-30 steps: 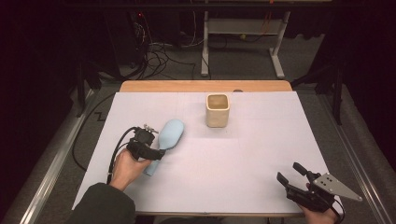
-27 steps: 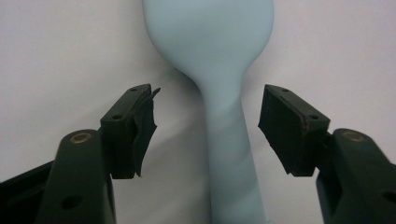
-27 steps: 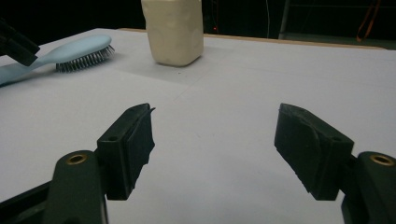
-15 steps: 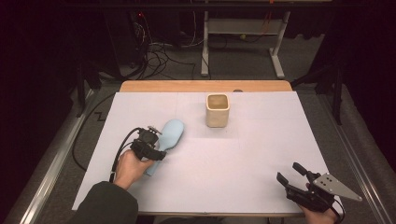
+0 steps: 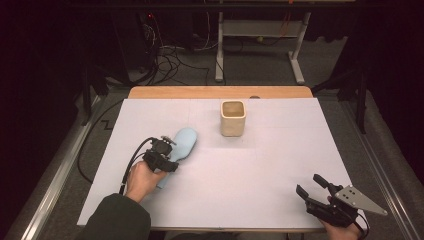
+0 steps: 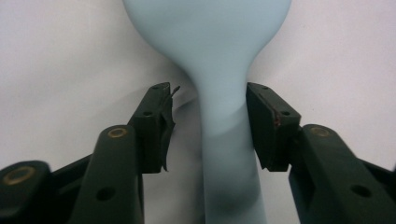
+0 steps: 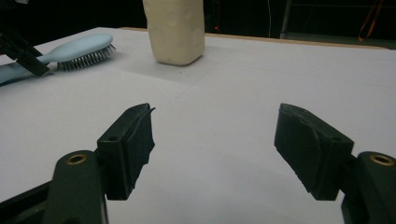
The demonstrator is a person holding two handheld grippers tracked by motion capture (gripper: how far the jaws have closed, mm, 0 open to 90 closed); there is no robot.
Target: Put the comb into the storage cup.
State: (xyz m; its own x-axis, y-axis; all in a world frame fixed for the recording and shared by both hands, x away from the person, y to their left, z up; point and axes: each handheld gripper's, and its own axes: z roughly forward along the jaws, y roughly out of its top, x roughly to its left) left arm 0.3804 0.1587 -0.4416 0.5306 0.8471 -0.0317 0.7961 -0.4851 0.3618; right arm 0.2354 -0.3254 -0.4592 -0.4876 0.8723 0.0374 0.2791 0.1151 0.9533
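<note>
A light blue hairbrush (image 5: 183, 142) lies bristles-down on the white table, left of centre. My left gripper (image 5: 164, 154) is over its handle. In the left gripper view the handle (image 6: 227, 144) runs up between the two black pads of my left gripper (image 6: 208, 126). There is a gap on the left side and the right pad is almost touching, so it is open around the handle. My right gripper (image 5: 309, 183) rests open at the front right corner with nothing between its fingers (image 7: 215, 144). From there the hairbrush (image 7: 79, 49) lies far to the left.
A cream square cup (image 5: 233, 119) stands upright behind the table's middle, seen as the cream cup (image 7: 175, 30) ahead of the right gripper. A wooden strip (image 5: 220, 92) edges the table's far side. Cables and a metal stand lie on the floor beyond.
My left gripper has slid a little to the right, onto the brush handle. The brush, the cup and the right gripper have stayed where they were.
</note>
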